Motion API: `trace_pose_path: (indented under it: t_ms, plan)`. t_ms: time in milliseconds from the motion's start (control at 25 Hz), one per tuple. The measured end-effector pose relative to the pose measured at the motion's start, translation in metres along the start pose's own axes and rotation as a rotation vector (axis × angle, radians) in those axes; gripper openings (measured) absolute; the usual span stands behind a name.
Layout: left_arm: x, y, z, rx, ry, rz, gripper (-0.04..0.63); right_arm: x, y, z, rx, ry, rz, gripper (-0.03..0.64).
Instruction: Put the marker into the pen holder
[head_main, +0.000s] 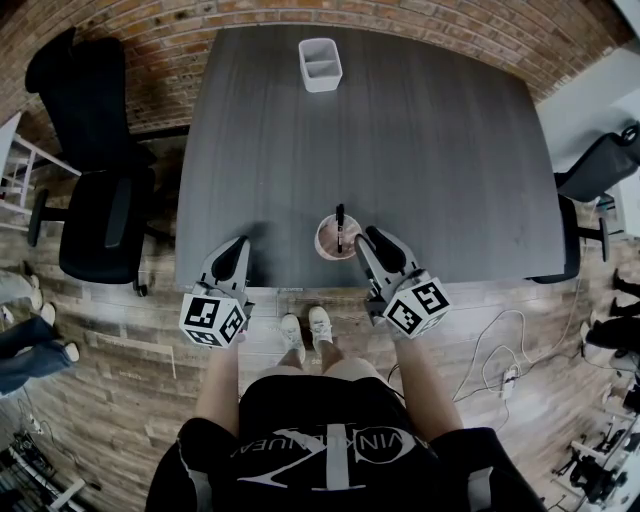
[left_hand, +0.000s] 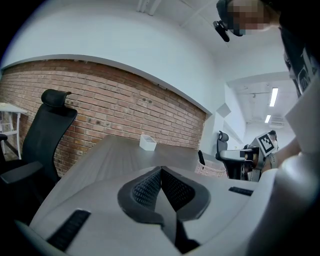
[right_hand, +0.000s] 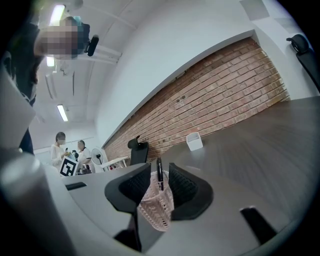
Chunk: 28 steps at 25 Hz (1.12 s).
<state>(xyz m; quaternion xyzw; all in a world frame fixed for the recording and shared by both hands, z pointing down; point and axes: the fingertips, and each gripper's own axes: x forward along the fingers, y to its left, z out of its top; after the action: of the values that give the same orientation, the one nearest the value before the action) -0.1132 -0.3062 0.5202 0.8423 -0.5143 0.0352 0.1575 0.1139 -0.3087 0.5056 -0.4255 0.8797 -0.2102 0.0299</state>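
Note:
A pink knitted pen holder (head_main: 328, 245) stands at the near edge of the dark grey table (head_main: 400, 140). A black marker (head_main: 340, 226) stands in it, leaning on its rim. My right gripper (head_main: 368, 238) is just right of the holder, at its rim. In the right gripper view its jaws stand a little apart (right_hand: 160, 181), and the holder (right_hand: 156, 202) and marker (right_hand: 159, 170) show through the gap. My left gripper (head_main: 238, 248) hovers at the table's near edge, left of the holder. Its pads (left_hand: 172, 187) are pressed together on nothing. From there the holder (left_hand: 210, 170) sits to the right.
A white open box (head_main: 320, 65) stands at the table's far end, also in view as the white box (left_hand: 147, 143). Black office chairs stand left (head_main: 95, 210) and right (head_main: 600, 170) of the table. A brick wall runs behind. Cables (head_main: 500, 350) lie on the wooden floor.

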Motion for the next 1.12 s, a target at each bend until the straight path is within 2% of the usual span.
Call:
trace_pose_path:
  t_ms: [320, 680, 1120]
  plan:
    - [-0.006, 0.0, 0.004, 0.003, -0.007, 0.008, 0.017, -0.001, 0.003, 0.006, -0.011, -0.009, -0.002, 0.103]
    - [-0.01, 0.001, 0.017, 0.021, -0.033, 0.018, 0.017, -0.002, 0.005, 0.018, -0.047, -0.022, -0.012, 0.045]
    - [-0.018, 0.006, 0.038, 0.049, -0.073, 0.039, 0.017, -0.006, 0.001, 0.042, -0.108, -0.047, -0.041, 0.031]
